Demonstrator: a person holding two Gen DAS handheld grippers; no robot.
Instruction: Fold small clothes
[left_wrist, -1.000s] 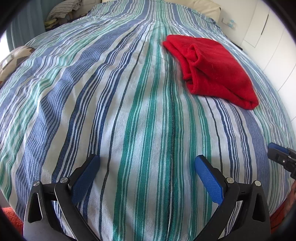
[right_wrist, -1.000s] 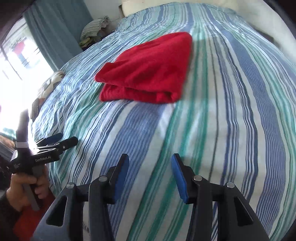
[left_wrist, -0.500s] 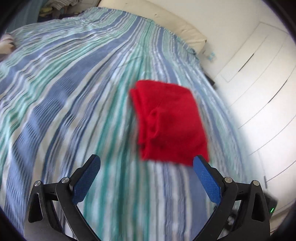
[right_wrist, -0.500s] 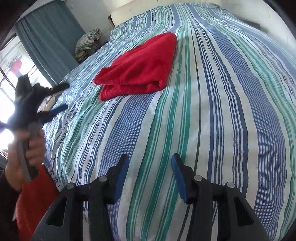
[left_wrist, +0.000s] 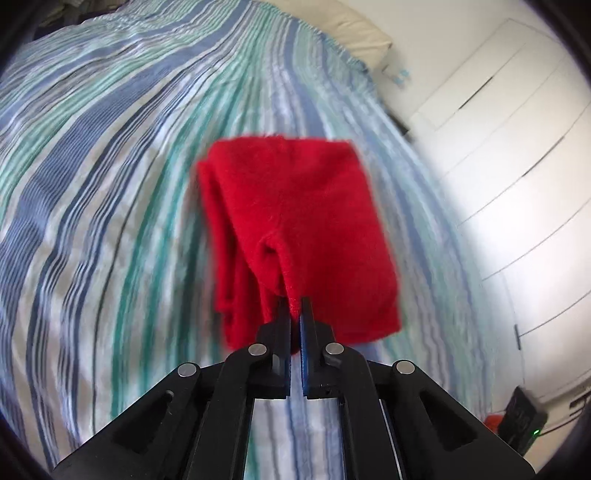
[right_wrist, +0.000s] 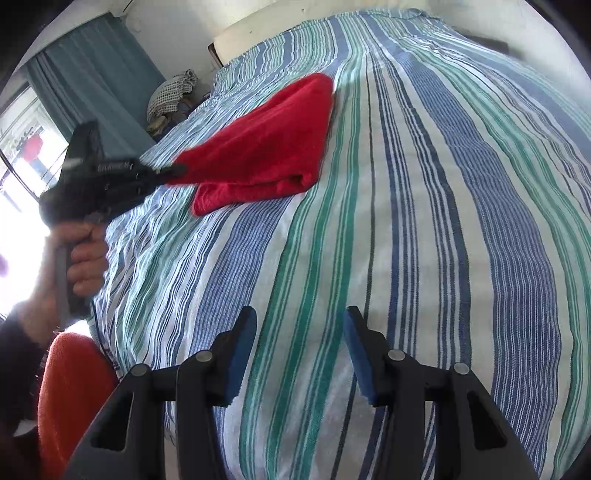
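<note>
A folded red cloth (left_wrist: 303, 221) lies on the striped bedspread (left_wrist: 92, 184). My left gripper (left_wrist: 293, 306) is shut on the cloth's near edge, a small ridge of red fabric pinched between its blue pads. In the right wrist view the left gripper (right_wrist: 173, 171) holds the near corner of the red cloth (right_wrist: 266, 147) raised off the bedspread (right_wrist: 443, 221), while the far part still rests on it. My right gripper (right_wrist: 299, 332) is open above the bare stripes, nearer than the cloth, with nothing between its fingers.
White wardrobe doors (left_wrist: 517, 147) stand right of the bed and a pillow (left_wrist: 354, 33) lies at its head. A teal curtain (right_wrist: 96, 74) and a pile of clothes (right_wrist: 170, 92) are beyond the far side. An orange-red cloth (right_wrist: 74, 387) sits at the bed's near left edge.
My left gripper swung over to the red cloth, closed from wide open, and now pinches its near edge, lifting that corner. The right gripper shifted slightly and stayed open.
</note>
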